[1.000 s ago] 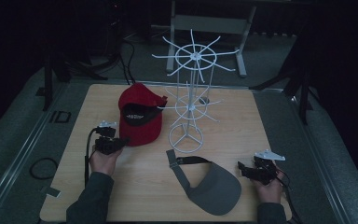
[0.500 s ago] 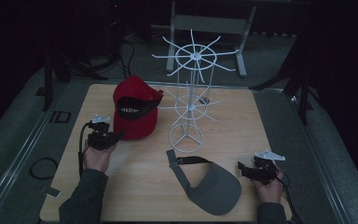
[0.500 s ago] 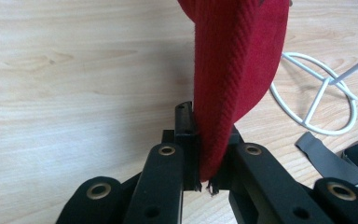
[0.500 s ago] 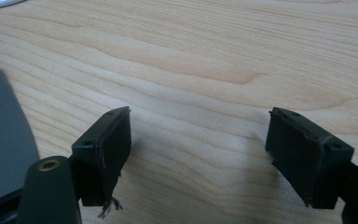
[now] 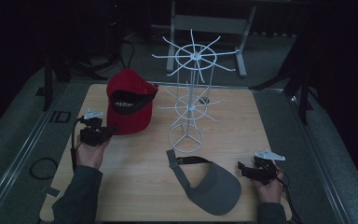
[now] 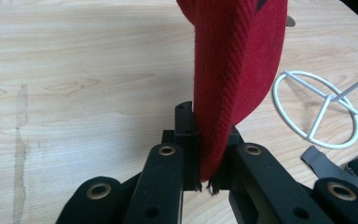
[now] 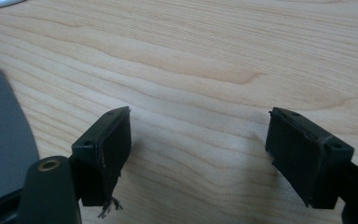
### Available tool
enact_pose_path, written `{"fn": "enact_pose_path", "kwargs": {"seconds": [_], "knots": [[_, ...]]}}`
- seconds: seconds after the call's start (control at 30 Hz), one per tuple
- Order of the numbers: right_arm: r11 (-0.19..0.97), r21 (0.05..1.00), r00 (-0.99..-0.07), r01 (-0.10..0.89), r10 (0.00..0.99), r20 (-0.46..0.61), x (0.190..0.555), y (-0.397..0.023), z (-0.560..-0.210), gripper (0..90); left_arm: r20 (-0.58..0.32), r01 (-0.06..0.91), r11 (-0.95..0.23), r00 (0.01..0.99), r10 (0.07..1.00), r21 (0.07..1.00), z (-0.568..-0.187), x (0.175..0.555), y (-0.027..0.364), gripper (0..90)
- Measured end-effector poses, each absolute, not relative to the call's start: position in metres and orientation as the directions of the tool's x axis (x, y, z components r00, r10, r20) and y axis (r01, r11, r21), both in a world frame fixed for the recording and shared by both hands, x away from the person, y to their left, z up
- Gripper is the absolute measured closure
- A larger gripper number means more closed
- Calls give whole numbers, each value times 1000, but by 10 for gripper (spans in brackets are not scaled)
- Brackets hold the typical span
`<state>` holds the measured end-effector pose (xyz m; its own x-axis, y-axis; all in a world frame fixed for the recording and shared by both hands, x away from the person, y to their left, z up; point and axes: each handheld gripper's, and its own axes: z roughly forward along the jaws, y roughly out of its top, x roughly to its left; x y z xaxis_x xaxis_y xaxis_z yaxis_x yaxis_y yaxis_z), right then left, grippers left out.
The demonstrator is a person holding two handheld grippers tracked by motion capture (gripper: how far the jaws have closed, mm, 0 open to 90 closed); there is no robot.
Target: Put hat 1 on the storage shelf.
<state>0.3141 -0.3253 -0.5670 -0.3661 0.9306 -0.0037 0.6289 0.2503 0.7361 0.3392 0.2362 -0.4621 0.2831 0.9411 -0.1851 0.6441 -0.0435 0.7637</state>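
While the left gripper [image 5: 106,133] is clamping the red cap [image 5: 129,100] by its edge above the table [image 5: 135,186], the right gripper [image 7: 198,156] is idling wide open, empty; snagging the white wire rack [image 5: 193,105] risks tipping it.

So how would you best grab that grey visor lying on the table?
I'd take the grey visor by its flat brim edge, coming in level from the right, where the open right gripper already sits beside it. The brim is thin and stiff, so it should fit between the jaws; the strap looks floppy.
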Motion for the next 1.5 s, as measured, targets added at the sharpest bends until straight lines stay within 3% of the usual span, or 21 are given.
{"fn": "enact_pose_path", "kwargs": {"seconds": [1.5], "knots": [[253, 737, -367, 627, 930, -6, 314, -325, -567, 221, -159, 502, -9, 291, 943, 865, -401, 331, 240, 858]]}}
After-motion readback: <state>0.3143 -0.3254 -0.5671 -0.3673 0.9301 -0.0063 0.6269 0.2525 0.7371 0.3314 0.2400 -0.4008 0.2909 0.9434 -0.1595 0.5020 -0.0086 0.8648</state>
